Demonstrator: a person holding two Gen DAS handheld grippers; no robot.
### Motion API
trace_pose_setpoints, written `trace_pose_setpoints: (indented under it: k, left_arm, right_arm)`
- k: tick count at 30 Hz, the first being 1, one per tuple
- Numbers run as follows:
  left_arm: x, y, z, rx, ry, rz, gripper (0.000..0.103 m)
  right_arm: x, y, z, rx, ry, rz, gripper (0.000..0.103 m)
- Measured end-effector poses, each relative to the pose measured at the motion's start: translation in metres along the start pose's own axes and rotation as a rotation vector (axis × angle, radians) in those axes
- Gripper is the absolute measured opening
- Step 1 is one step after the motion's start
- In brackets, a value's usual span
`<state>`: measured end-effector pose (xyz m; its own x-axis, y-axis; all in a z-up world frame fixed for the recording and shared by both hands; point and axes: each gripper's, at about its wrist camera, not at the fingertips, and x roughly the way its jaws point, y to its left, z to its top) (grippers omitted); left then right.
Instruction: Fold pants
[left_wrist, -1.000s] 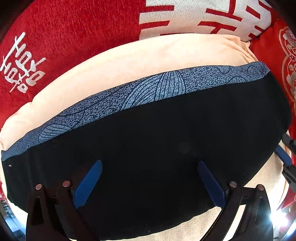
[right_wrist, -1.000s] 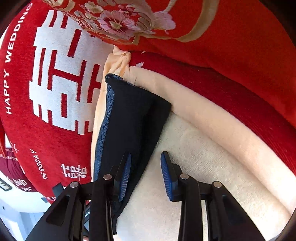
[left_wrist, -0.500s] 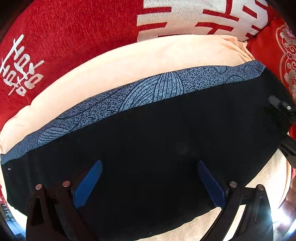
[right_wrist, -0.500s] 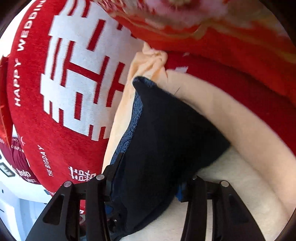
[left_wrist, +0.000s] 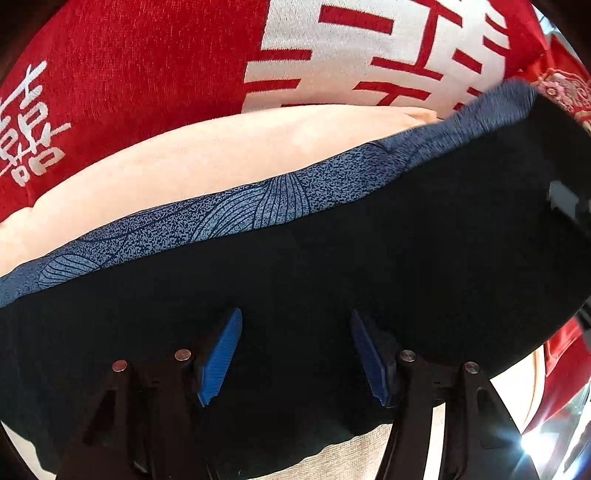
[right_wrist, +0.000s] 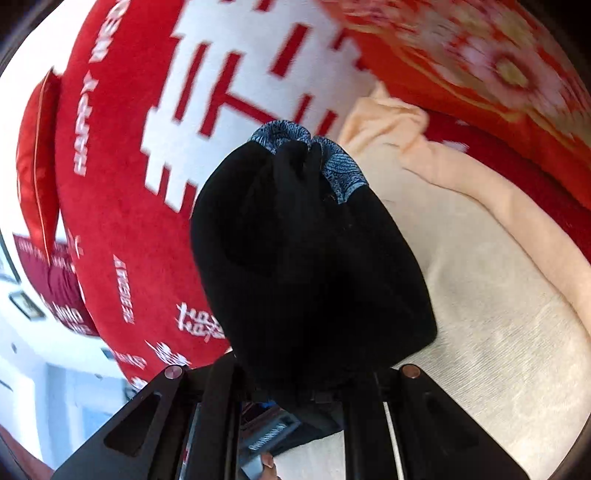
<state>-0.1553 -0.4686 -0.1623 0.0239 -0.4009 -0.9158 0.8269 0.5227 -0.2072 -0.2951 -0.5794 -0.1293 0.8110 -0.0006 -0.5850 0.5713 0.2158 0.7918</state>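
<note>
right gripper (right_wrist: 310, 384) bunches black pants (right_wrist: 314, 266) beside "happy" cushion (right_wrist: 122, 206).

the pants (left_wrist: 332, 258) are matt black knit cloth with a speckled blue printed band, lying on a fuzzy cream blanket (right_wrist: 498, 332) beside plush red cushions (left_wrist: 147, 74).

We cannot see the right gripper's (right_wrist: 299, 376) blue pads: the bunched pants (right_wrist: 310, 266) cover them. In the left view the pants' (left_wrist: 332, 280) far right end smears with blur, as does the grey object (left_wrist: 563, 197) there. The cushion (left_wrist: 155, 166) runs under the pants. The floral cloth (right_wrist: 480, 62) is blurred and cut off.
</note>
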Motion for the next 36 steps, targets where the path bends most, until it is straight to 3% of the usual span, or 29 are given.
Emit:
trace_pose_setpoints:
  k: [5, 8, 9, 10, 11, 16, 21, 23, 26, 28, 32, 36]
  left_arm:
    - [-0.005, 0.007, 0.001, 0.017, 0.006, -0.084, 0.065]
    - [-0.013, 0.019, 0.002, 0.042, 0.051, -0.137, 0.065]
    - [-0.020, 0.030, 0.001, 0.026, 0.065, -0.149, 0.067]
    - [-0.027, 0.042, -0.001, 0.009, 0.070, -0.146, 0.079]
    - [-0.032, 0.051, -0.001, -0.006, 0.065, -0.139, 0.083]
    - [-0.075, 0.138, -0.019, -0.051, 0.040, -0.068, 0.084]
    - [-0.105, 0.232, -0.040, -0.122, 0.036, 0.025, 0.084]
    - [-0.108, 0.267, -0.049, -0.151, 0.047, 0.067, 0.084]
    - [-0.110, 0.308, -0.063, -0.209, 0.060, 0.106, 0.084]
    - [-0.114, 0.326, -0.070, -0.225, 0.060, 0.121, 0.084]
    - [-0.118, 0.335, -0.072, -0.220, 0.059, 0.117, 0.084]
    - [-0.123, 0.315, -0.061, -0.193, 0.044, 0.032, 0.084]
  right_arm:
    - [0.002, 0.043, -0.012, -0.132, -0.002, -0.086, 0.013]
    - [0.007, 0.073, -0.026, -0.221, 0.000, -0.144, 0.013]
    - [0.010, 0.082, -0.031, -0.251, 0.003, -0.166, 0.013]
    - [0.014, 0.094, -0.037, -0.288, 0.008, -0.201, 0.013]
    - [0.020, 0.109, -0.046, -0.334, 0.017, -0.242, 0.013]
    - [0.065, 0.160, -0.094, -0.512, 0.075, -0.380, 0.017]
    - [0.143, 0.191, -0.169, -0.703, 0.192, -0.511, 0.021]
    - [0.183, 0.190, -0.206, -0.788, 0.253, -0.602, 0.025]
    - [0.232, 0.183, -0.256, -0.953, 0.306, -0.781, 0.033]
    - [0.246, 0.187, -0.284, -1.092, 0.303, -0.865, 0.052]
    - [0.226, 0.212, -0.314, -1.232, 0.315, -0.794, 0.057]
    - [0.183, 0.221, -0.296, -1.108, 0.354, -0.619, 0.057]
